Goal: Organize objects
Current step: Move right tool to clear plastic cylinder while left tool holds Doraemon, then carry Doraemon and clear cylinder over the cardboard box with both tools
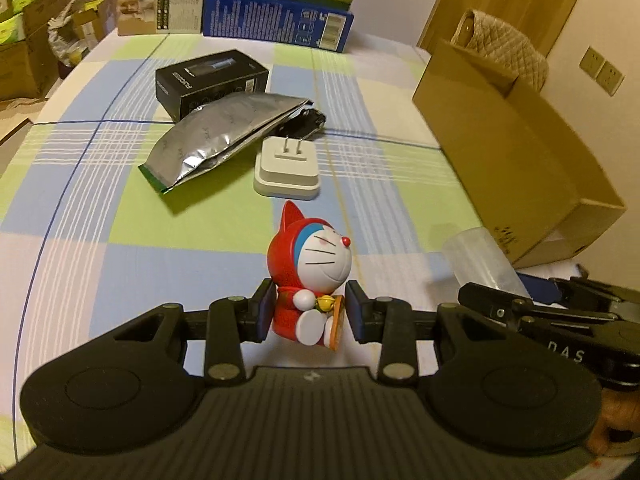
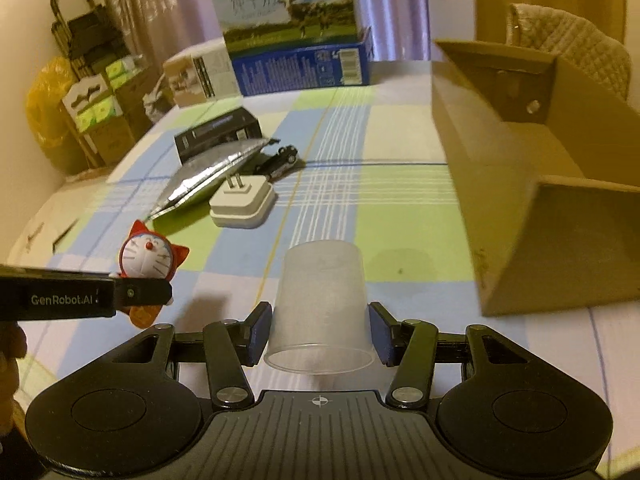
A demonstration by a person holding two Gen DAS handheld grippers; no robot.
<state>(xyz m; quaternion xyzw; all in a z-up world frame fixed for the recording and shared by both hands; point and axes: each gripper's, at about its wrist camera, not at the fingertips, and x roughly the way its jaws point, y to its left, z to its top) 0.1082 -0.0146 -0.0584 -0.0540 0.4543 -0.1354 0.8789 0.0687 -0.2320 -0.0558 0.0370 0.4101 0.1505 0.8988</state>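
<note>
A red and white cat figurine [image 1: 310,276] sits between the blue pads of my left gripper [image 1: 312,312], which is shut on it just above the checked cloth. In the right wrist view the figurine [image 2: 146,258] leans sideways in that gripper's black finger [image 2: 140,292] at the left. A frosted plastic cup [image 2: 320,304] lies with its mouth toward the camera, and my right gripper [image 2: 319,336] is shut on its sides. The cup [image 1: 480,260] also shows at the right of the left wrist view.
An open cardboard box [image 2: 560,240] stands close on the right. Ahead on the cloth lie a white plug adapter [image 1: 287,172], a silver foil pouch [image 1: 216,140], a black box [image 1: 212,80] and a small black item [image 1: 308,122]. Cartons [image 1: 276,20] line the far edge.
</note>
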